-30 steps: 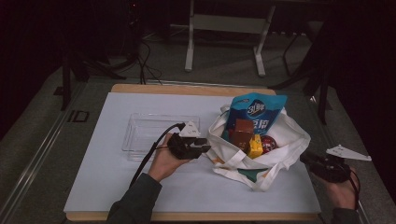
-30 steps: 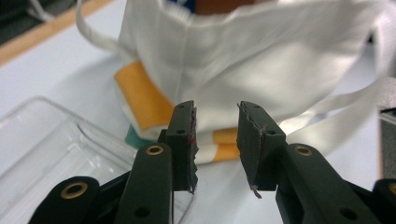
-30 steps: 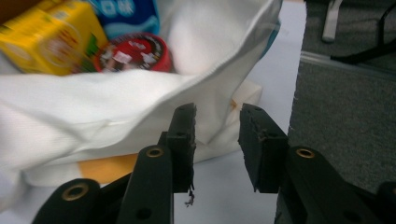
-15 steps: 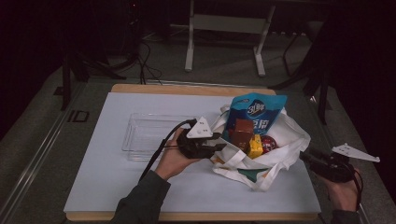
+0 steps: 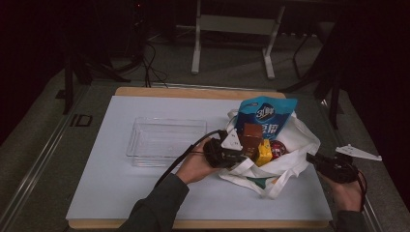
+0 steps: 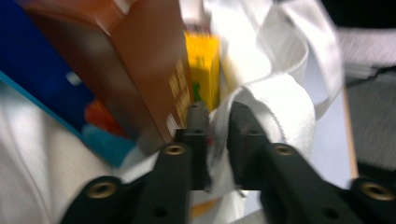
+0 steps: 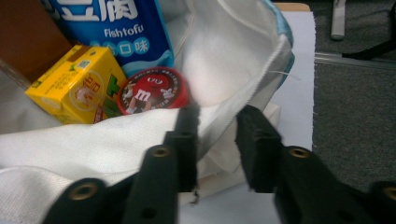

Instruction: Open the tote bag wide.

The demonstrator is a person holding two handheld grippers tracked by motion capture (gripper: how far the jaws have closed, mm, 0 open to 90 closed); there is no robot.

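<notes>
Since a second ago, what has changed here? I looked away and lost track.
The left gripper moved right from beside the clear tray to the white bag, and its jaws have just been closing on the bag's edge. The right gripper, jaws also closing, stayed at the bag's right side. Tray and groceries unchanged.

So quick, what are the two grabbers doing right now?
Left gripper: just closed, pinching the white bag's edge.
Right gripper: closing around the bag's rim; grip unclear.
</notes>
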